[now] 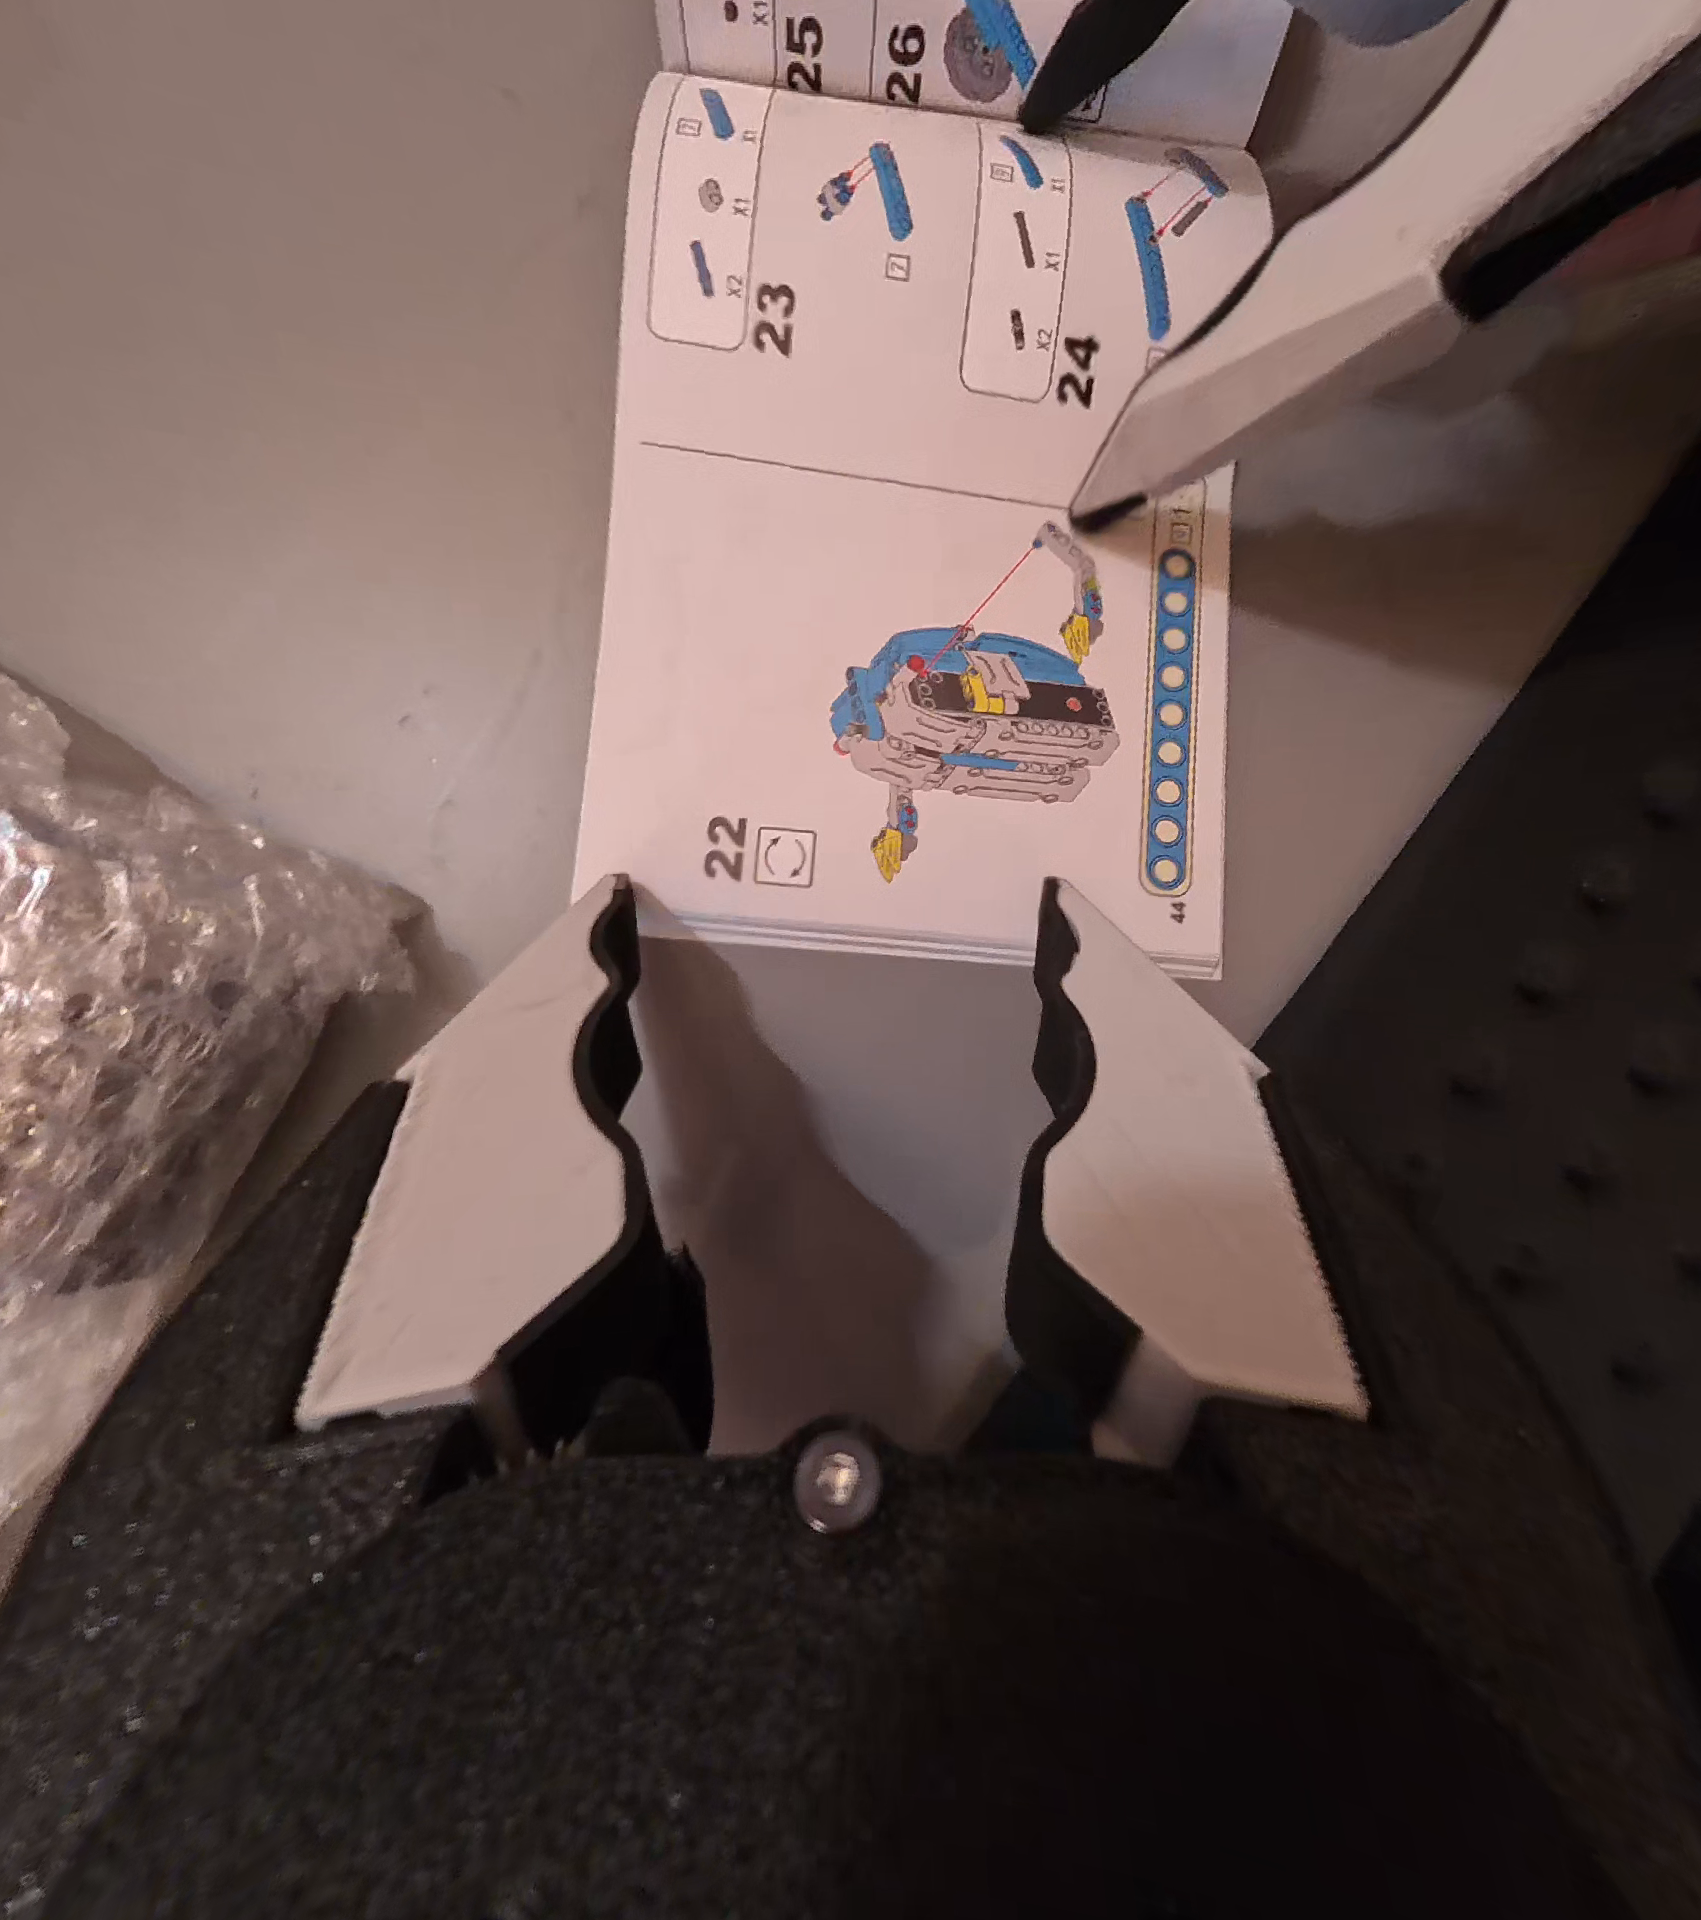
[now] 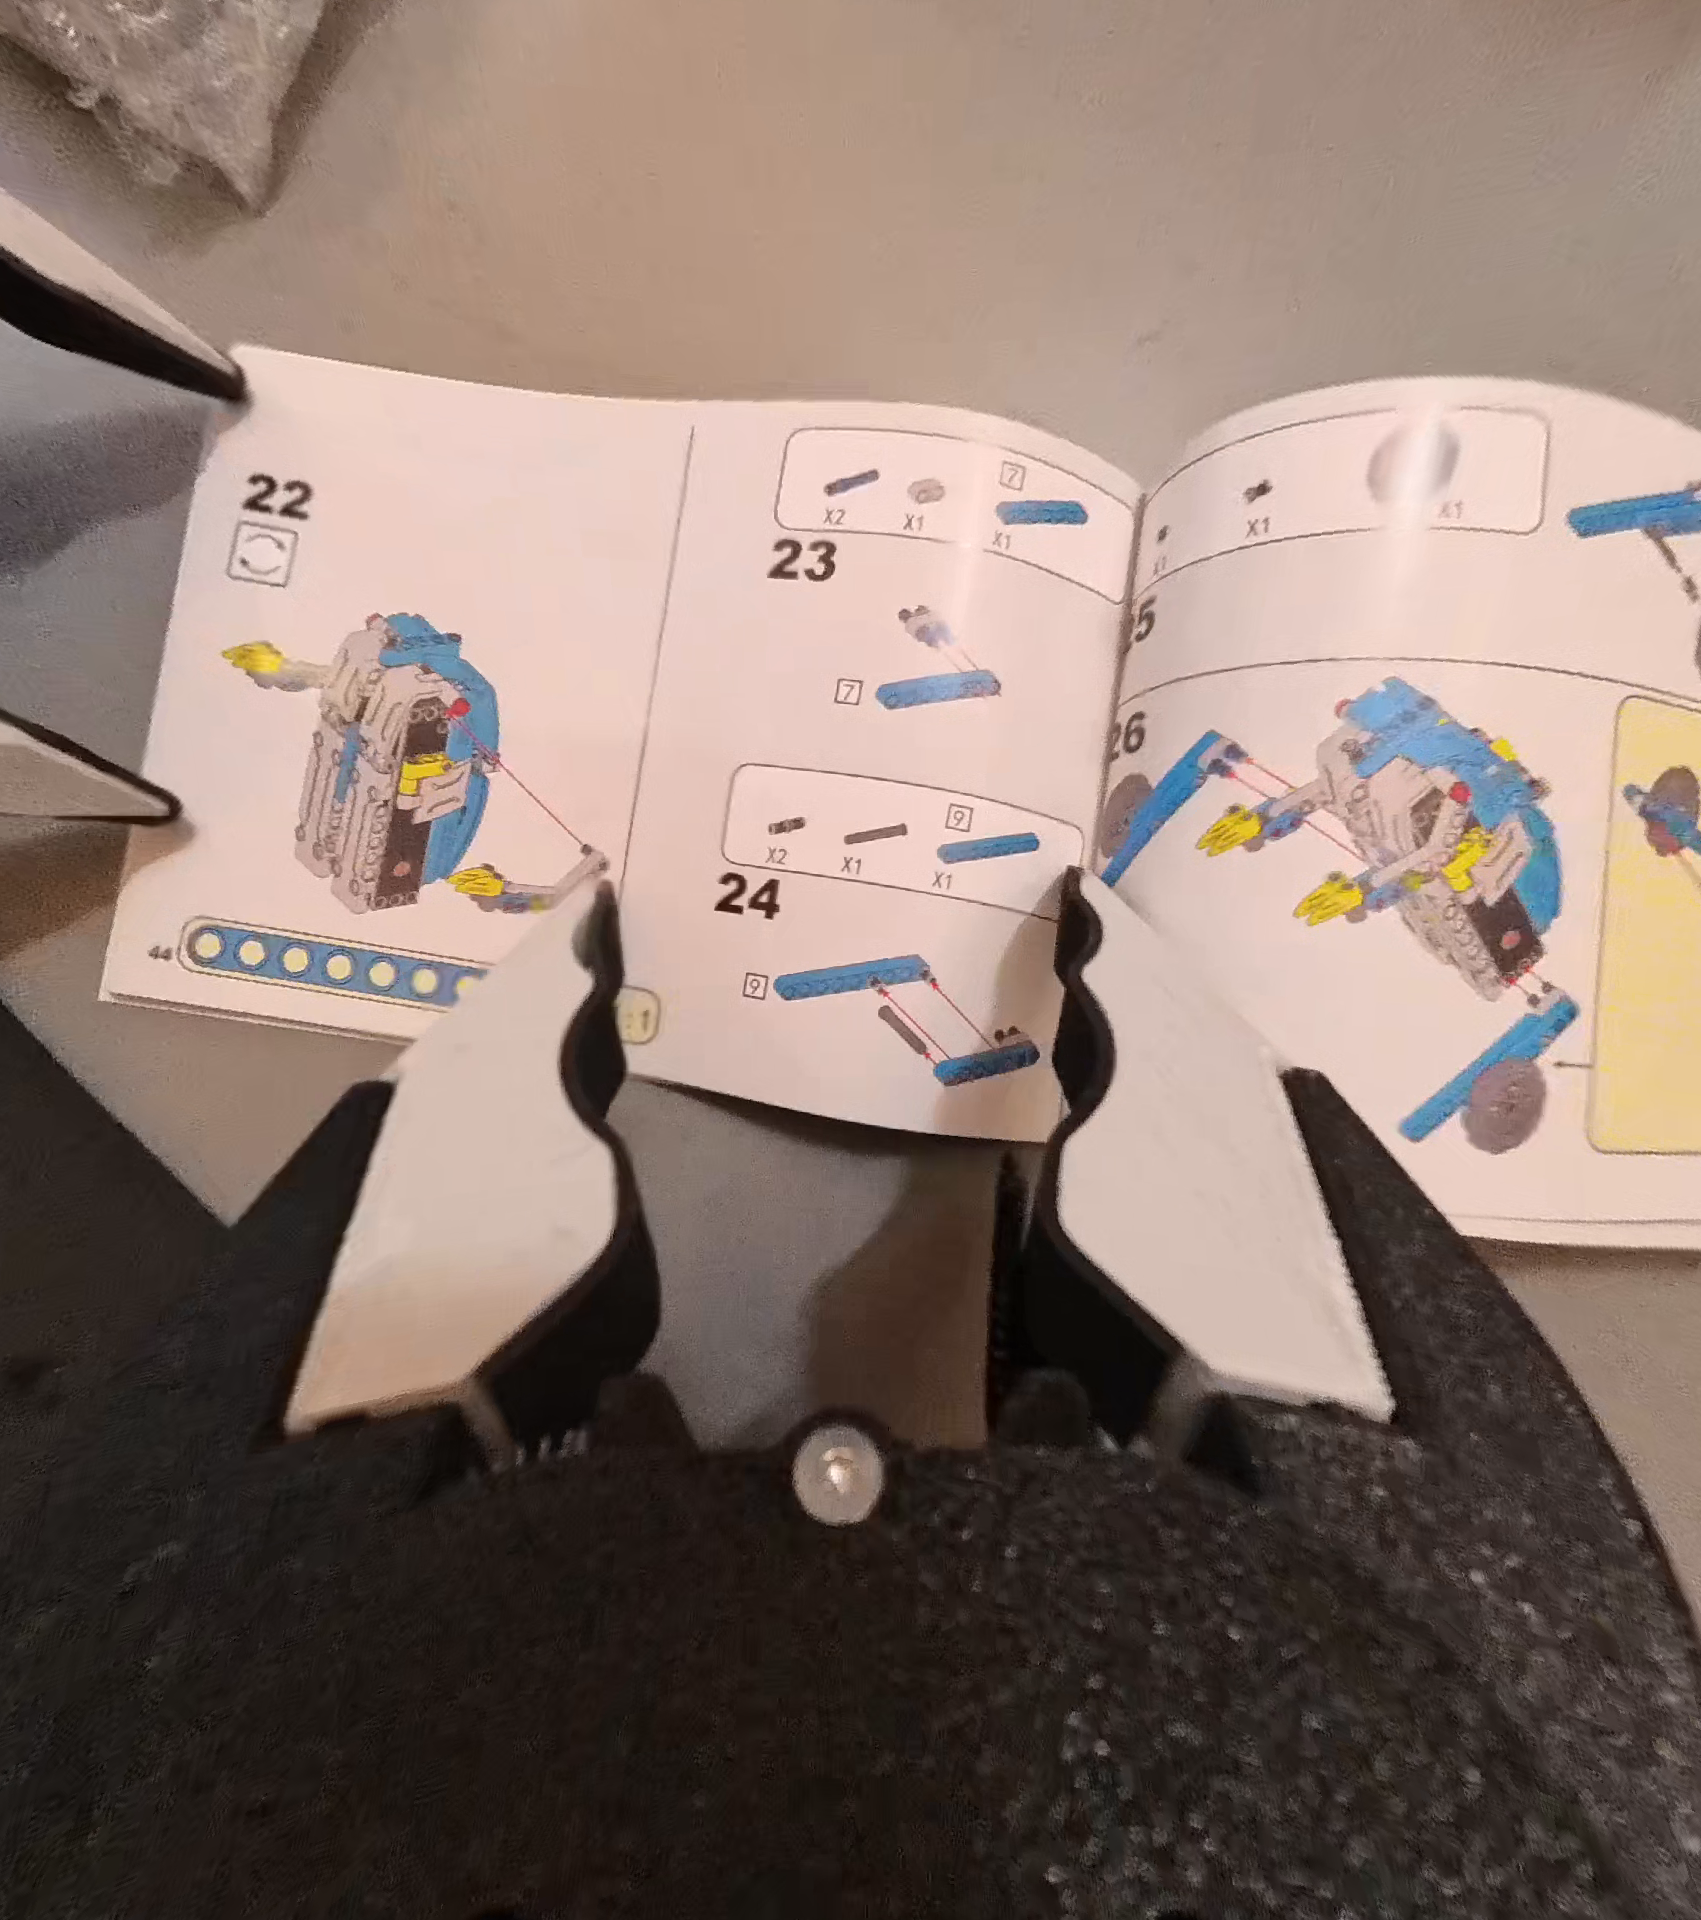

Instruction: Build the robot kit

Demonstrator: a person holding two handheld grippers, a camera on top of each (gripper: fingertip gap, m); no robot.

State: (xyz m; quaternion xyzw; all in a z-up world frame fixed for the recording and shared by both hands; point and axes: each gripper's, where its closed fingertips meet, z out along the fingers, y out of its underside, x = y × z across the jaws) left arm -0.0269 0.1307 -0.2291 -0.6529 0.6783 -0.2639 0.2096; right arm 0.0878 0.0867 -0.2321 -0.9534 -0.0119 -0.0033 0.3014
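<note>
We are holding the left gripper [image 1: 835, 894] with fingers spread and empty, tips hovering at the near edge of an open instruction booklet [image 1: 825, 623]. Our right gripper [image 2: 835, 904] is also gaping wide over its near edge. The white booklet, showing blue, grey and yellow building diagrams, is lying on the grey table [image 1: 254, 416], near a crinkled plastic bag [image 1: 46, 987].
</note>
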